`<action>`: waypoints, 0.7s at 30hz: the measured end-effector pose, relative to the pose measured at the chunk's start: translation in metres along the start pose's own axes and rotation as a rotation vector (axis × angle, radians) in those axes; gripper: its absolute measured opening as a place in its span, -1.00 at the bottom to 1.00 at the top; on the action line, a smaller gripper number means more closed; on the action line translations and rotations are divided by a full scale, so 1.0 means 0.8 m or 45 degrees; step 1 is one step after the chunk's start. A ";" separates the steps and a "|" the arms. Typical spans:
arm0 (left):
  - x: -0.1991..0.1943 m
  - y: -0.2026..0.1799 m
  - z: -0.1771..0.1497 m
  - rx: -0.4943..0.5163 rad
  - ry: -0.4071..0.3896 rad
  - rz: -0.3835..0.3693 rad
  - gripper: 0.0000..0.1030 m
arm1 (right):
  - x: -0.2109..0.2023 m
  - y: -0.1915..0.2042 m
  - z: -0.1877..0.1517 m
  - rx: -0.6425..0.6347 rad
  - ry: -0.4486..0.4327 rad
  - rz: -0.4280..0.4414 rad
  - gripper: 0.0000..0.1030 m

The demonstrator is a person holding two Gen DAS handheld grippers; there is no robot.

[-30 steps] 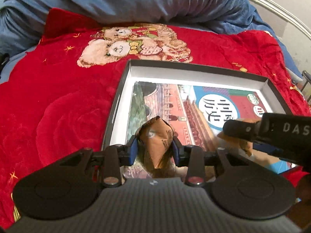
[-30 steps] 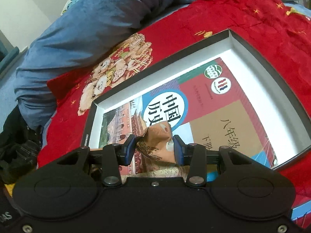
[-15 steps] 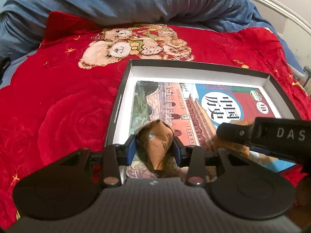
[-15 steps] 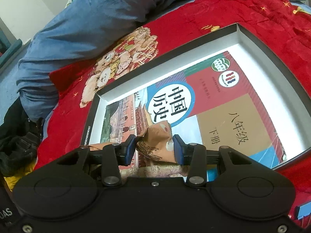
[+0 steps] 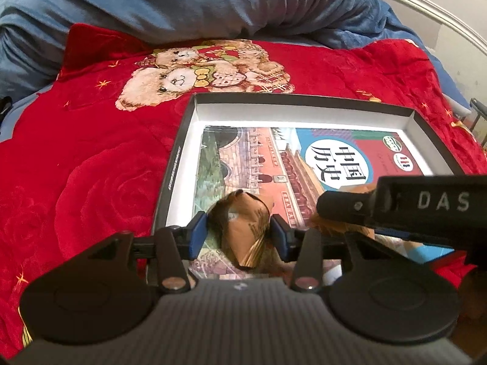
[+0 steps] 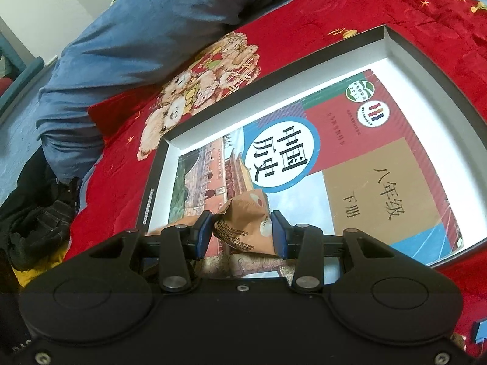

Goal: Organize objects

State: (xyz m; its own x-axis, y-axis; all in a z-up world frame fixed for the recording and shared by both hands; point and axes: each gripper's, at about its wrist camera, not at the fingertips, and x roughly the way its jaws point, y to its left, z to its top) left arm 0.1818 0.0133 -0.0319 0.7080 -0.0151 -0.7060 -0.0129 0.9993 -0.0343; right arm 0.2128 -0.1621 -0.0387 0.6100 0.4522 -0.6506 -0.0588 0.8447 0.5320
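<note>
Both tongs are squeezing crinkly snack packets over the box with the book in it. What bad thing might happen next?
The left tongs pinch their snack packet hard, so whatever is inside might get crushed. The right tongs hang close beside them over the book, so they might bump. A packet dropped from here might land outside the box.

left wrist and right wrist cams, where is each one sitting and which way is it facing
Left wrist: sits on the left gripper, looks forward along its fingers over the box and textbook toward the blue duvet; shows its fingers shut on a snack packet and the right gripper's side.
Right wrist: sits on the right gripper, looks at an angle across the box from its near edge; shows its fingers shut on another snack packet.
Shared: box, textbook, red bear blanket, duvet.
</note>
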 end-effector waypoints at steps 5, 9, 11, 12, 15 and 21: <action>-0.006 -0.006 0.001 0.080 0.041 0.025 0.33 | -0.001 0.003 0.000 -0.021 0.006 -0.012 -0.20; -0.018 -0.003 0.001 0.079 0.049 0.025 0.43 | -0.009 0.007 -0.004 -0.049 -0.002 -0.040 -0.19; -0.023 -0.001 0.003 0.076 0.055 0.032 0.46 | -0.012 0.008 -0.005 -0.051 -0.008 -0.038 -0.19; -0.025 -0.001 0.003 0.075 0.055 0.029 0.47 | -0.014 0.007 -0.006 -0.048 -0.015 -0.035 -0.17; -0.034 -0.001 0.006 0.100 0.048 0.031 0.55 | -0.023 0.009 -0.008 -0.039 -0.044 -0.037 -0.11; -0.066 0.004 0.014 0.096 -0.020 0.022 0.65 | -0.053 0.015 -0.014 -0.014 -0.092 -0.005 0.22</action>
State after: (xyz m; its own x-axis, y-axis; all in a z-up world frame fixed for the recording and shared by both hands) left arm 0.1523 0.0180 0.0136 0.7190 0.0021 -0.6950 0.0278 0.9991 0.0318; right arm 0.1770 -0.1682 -0.0111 0.6655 0.4278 -0.6116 -0.0650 0.8496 0.5235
